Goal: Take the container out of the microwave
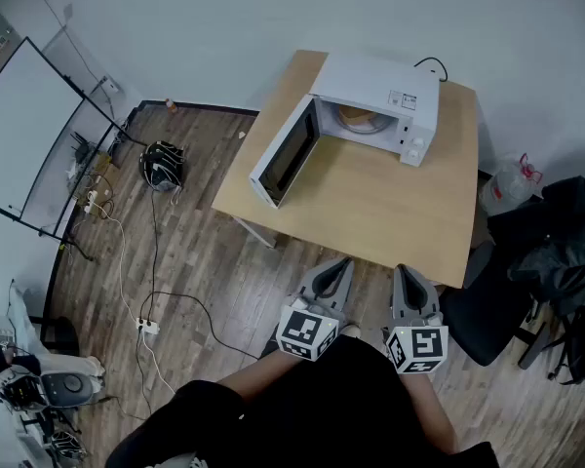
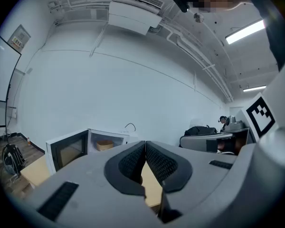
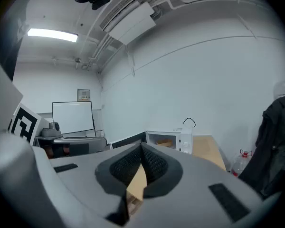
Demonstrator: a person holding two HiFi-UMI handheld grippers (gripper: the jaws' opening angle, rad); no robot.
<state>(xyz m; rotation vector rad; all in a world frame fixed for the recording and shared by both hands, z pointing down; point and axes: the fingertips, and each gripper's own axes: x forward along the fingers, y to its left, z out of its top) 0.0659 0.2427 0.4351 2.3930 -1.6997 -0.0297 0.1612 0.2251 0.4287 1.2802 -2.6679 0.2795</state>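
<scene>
since grey left gripper (image 1: 345,262) and right gripper (image 1: 403,271) sit closed, empty, advise opening one before reaching tan round container (image 1: 358,117) in white microwave (image 1: 382,84).

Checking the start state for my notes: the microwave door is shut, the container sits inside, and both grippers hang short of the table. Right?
No: the microwave door stands open, as the head view shows. The rest holds.

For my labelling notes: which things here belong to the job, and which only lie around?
Job: microwave, its open door, container inside, table, left gripper, right gripper (both shut, empty).
Lying about: whiteboard, power strip, water jug, black chair.
</scene>
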